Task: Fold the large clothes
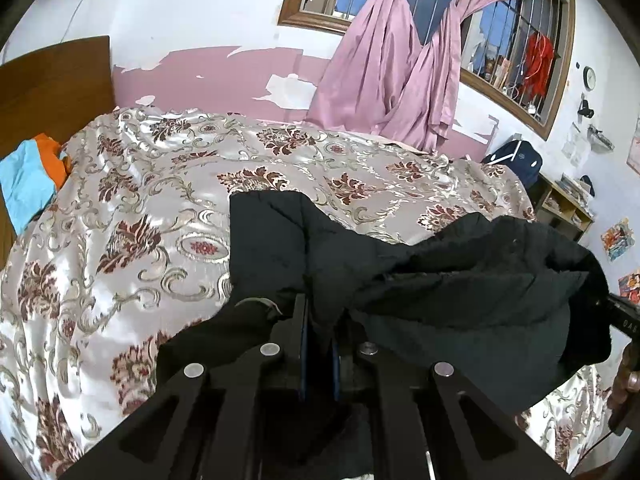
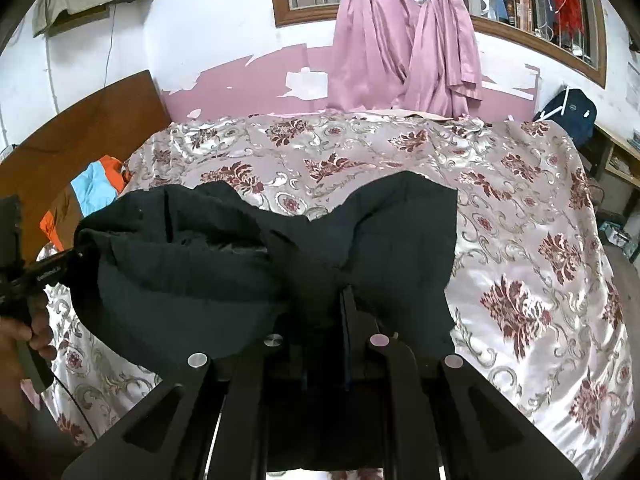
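A large black padded garment (image 1: 460, 280) hangs in folds over the flowered bedspread (image 1: 140, 220), stretched between both grippers. My left gripper (image 1: 318, 312) is shut on an edge of it near the bottom middle of the left wrist view. In the right wrist view the same black garment (image 2: 180, 272) bunches toward the left, and my right gripper (image 2: 346, 300) is shut on its cloth. The other gripper (image 2: 36, 276) shows at the left edge, held by a hand (image 2: 24, 336). The fingertips of both grippers are buried in the fabric.
Blue and orange clothes (image 1: 28, 184) lie by the wooden headboard (image 1: 52, 84) at the left. Pink curtains (image 1: 392, 68) hang from a barred window behind the bed. A dark backpack (image 1: 516, 160) and a low shelf (image 1: 564, 200) stand to the right of the bed.
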{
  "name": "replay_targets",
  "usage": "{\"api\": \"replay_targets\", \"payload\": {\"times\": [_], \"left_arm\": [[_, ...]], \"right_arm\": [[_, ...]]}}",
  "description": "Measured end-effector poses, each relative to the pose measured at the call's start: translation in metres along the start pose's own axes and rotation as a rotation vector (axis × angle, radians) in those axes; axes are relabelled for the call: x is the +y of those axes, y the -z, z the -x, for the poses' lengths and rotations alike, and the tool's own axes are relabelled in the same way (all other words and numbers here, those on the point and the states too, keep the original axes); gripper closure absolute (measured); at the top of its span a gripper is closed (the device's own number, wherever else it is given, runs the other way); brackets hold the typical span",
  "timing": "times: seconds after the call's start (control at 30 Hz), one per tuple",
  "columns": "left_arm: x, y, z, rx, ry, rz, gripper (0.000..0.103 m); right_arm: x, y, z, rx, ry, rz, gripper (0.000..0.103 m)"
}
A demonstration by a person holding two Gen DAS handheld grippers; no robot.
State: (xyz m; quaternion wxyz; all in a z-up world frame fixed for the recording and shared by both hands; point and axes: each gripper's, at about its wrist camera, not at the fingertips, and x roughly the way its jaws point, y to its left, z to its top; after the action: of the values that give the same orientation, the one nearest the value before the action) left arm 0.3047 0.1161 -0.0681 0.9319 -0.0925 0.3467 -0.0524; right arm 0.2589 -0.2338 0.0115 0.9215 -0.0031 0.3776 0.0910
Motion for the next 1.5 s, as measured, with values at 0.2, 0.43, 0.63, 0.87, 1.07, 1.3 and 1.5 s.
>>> {"api": "replay_targets", "payload": {"times": [0.2,0.43,0.63,0.87,1.07,1.3,1.5], "left_arm": [[0.003,-0.035,-0.030,0.014,-0.019,-0.007,0.094],[0.006,-0.077,-0.090,0.079,-0.038,-0.017,0.094],[0.005,-0.109,-0.131,0.117,-0.043,-0.019,0.094],[0.004,-0.127,-0.177,0.181,-0.057,-0.029,0.094],[0.009,-0.133,-0.203,0.209,-0.062,0.000,0.094],[0.010,-0.131,-0.246,0.286,-0.116,-0.021,0.094],[0.010,-0.126,-0.263,0.308,-0.140,-0.039,0.087]], "right_arm": [[-0.002,-0.033,-0.024,-0.010,-0.004,0.017,0.093],[-0.011,-0.075,-0.072,0.020,-0.017,0.020,0.093],[-0.020,-0.110,-0.119,0.049,-0.008,0.032,0.093],[-0.036,-0.125,-0.168,0.094,-0.025,-0.025,0.093],[-0.041,-0.132,-0.199,0.122,-0.017,-0.054,0.093],[-0.047,-0.142,-0.241,0.174,0.000,-0.095,0.093],[-0.056,-0.131,-0.272,0.215,-0.001,-0.173,0.091]]}}
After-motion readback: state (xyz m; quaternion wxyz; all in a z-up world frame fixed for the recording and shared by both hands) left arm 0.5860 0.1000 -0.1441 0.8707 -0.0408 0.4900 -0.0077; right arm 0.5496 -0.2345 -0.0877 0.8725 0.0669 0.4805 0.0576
